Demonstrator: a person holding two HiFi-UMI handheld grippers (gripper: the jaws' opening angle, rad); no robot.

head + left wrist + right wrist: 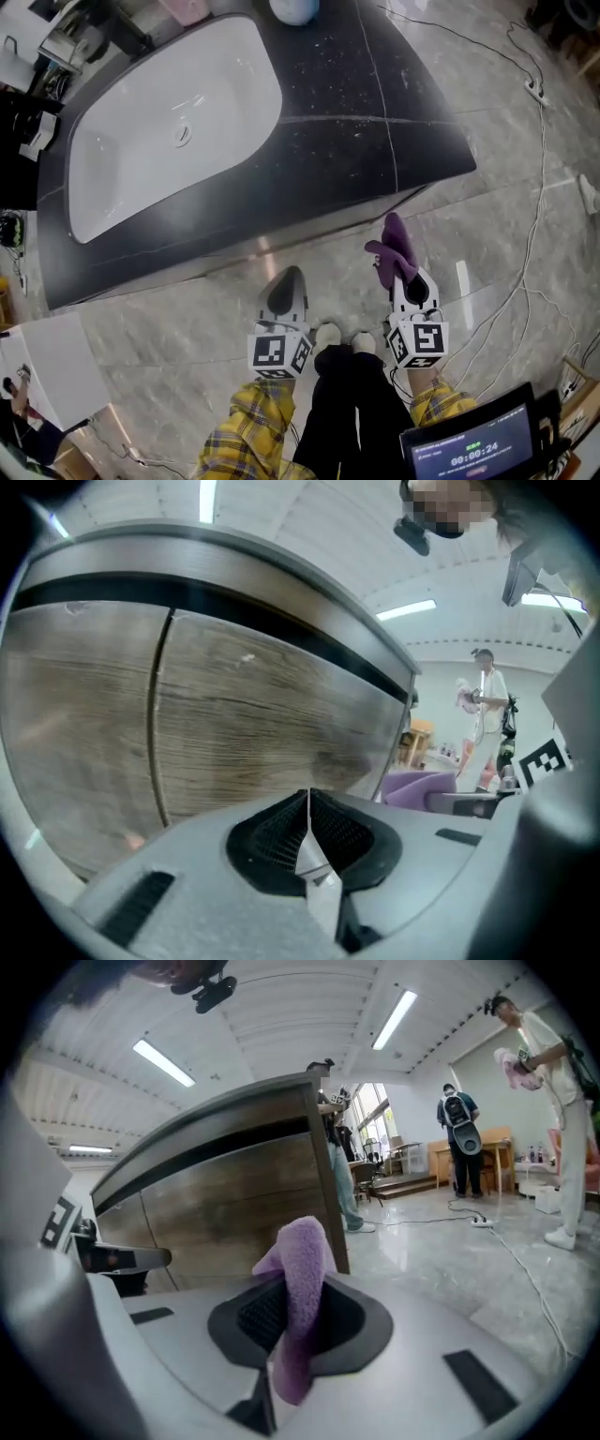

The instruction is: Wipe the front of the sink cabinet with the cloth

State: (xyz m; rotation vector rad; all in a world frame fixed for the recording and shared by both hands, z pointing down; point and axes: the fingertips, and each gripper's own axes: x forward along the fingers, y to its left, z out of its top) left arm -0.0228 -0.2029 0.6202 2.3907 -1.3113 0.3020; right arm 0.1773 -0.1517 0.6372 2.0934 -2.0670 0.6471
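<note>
cloth [305, 1255] pinched in right claw [292, 1324]; left claw [307, 829] clenched, empty; screen [473, 452] reads 00:00:24

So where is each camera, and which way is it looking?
Head view: on the person's head, looking steeply down at the sink and floor; shows the left claw, right claw, checked sleeves and legs.
Left gripper view: rides the left claw, facing the cabinet front over its shut jaws.
Right gripper view: rides the right claw, facing the cabinet's corner and people past the cloth it grips.
Shared: both gripper views show the cabinet front, cloth and each other's claw.
</note>
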